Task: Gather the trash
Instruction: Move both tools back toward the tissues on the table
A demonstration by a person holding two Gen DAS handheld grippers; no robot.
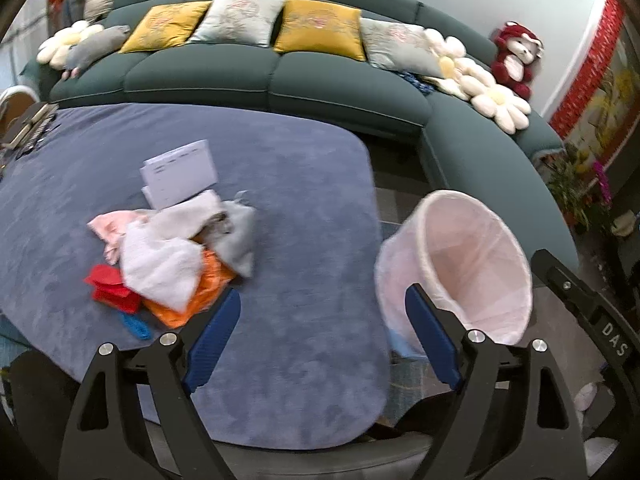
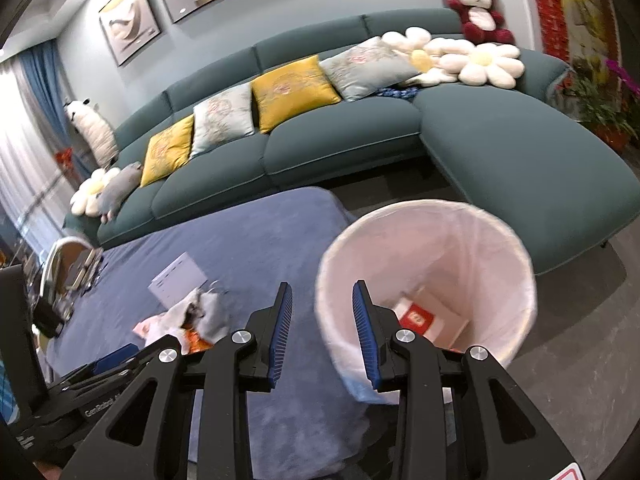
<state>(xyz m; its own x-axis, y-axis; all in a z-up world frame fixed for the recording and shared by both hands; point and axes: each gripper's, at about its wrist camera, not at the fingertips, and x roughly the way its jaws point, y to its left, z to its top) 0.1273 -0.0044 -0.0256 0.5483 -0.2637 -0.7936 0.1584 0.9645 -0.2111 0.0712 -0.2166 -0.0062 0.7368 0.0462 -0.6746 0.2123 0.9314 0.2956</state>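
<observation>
A pile of trash (image 1: 176, 256) lies on the blue-covered table (image 1: 304, 208): white and grey tissues, pink paper, red pieces, an orange wrapper and a white printed sheet (image 1: 180, 174). My left gripper (image 1: 320, 332) is open and empty above the table, just right of the pile. A white-lined bin (image 1: 464, 268) stands right of the table. In the right wrist view my right gripper (image 2: 322, 330) is open and empty over the near rim of the bin (image 2: 432, 240), which holds a red and white carton (image 2: 418, 318). The pile (image 2: 192, 318) lies to its left.
A teal corner sofa (image 1: 280, 76) with yellow and grey cushions, flower pillows and a red plush bear (image 1: 516, 56) curves behind the table. Small dark objects (image 1: 32, 128) and a metal item sit at the table's far left. Potted flowers (image 1: 580, 184) stand at the right.
</observation>
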